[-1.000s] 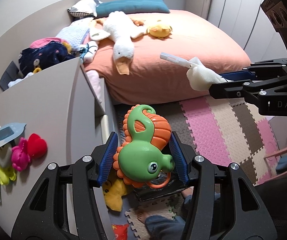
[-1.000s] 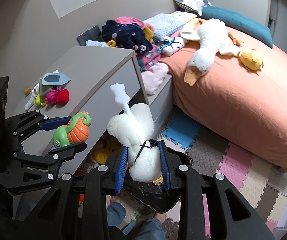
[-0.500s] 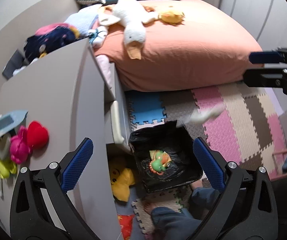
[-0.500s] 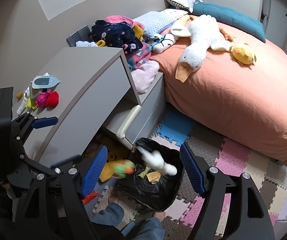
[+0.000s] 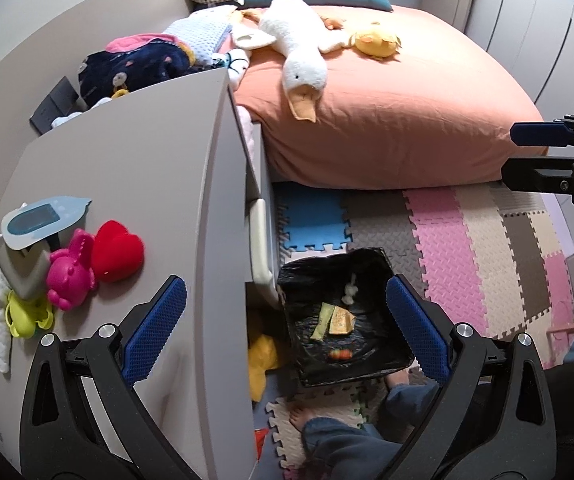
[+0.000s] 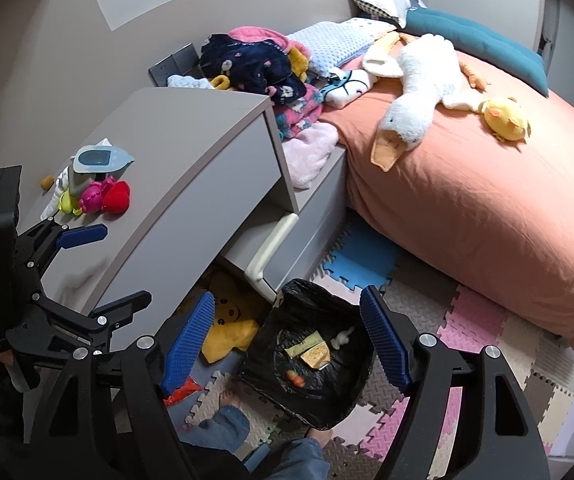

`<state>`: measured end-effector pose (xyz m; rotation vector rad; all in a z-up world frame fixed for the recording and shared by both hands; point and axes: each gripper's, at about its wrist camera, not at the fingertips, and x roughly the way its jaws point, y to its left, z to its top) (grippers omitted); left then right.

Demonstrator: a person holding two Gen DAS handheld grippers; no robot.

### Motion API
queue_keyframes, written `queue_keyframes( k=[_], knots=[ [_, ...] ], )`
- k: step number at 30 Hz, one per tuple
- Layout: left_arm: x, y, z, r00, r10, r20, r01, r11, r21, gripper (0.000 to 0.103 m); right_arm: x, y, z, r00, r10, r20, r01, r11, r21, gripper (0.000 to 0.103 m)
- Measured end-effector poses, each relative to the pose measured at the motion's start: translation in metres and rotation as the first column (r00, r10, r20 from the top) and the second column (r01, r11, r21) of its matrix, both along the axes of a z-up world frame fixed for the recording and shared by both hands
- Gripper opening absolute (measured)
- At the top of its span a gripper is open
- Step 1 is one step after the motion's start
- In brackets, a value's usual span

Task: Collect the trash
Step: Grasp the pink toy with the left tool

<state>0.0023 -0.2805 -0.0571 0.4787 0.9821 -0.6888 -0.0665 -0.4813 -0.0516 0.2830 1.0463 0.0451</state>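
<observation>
A bin lined with a black bag stands on the floor mat by the dresser; it also shows in the right wrist view. Inside lie the green-orange toy, the white foam piece and a yellow wrapper. My left gripper is open and empty above the bin. My right gripper is open and empty above the bin too; it also shows at the right edge of the left wrist view.
The grey dresser top holds a red heart, a pink toy and a grey-blue scoop. A yellow plush lies under the dresser. The bed carries a goose plush. My bare feet stand by the bin.
Both grippers opened and dropped their loads: the green-orange toy and the white foam piece fell into the black bin and now lie at its bottom.
</observation>
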Motion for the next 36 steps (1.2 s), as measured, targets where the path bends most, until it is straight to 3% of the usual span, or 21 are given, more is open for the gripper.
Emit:
queue_keyframes(
  k=[8,17,26,34,36],
  knots=[
    [0.013,0.02,0.004,0.998,0.06,0.011,-0.06,0.998,-0.002,0.096,0.017,0.018,0.002,0.999,0.042,0.015,-0.042,0.999,0.016,0.076],
    [0.036,0.058,0.008,0.982,0.19,0.014,-0.19,0.981,-0.03,0.096,0.045,0.048,0.006,0.993,0.108,0.042,-0.11,0.993,0.043,0.076],
    [0.065,0.099,0.018,0.931,0.364,0.014,-0.36,0.925,-0.124,0.096,0.073,0.074,0.013,0.982,0.178,0.063,-0.18,0.983,0.041,0.076],
    [0.093,0.119,0.01,0.896,0.443,-0.042,-0.444,0.884,-0.144,0.062,0.092,0.09,0.013,0.972,0.228,0.056,-0.23,0.972,0.038,0.076],
    [0.098,0.121,0.005,0.892,0.448,-0.056,-0.452,0.881,-0.14,0.059,0.096,0.094,0.013,0.97,0.239,0.053,-0.241,0.97,0.036,0.076]
  ],
)
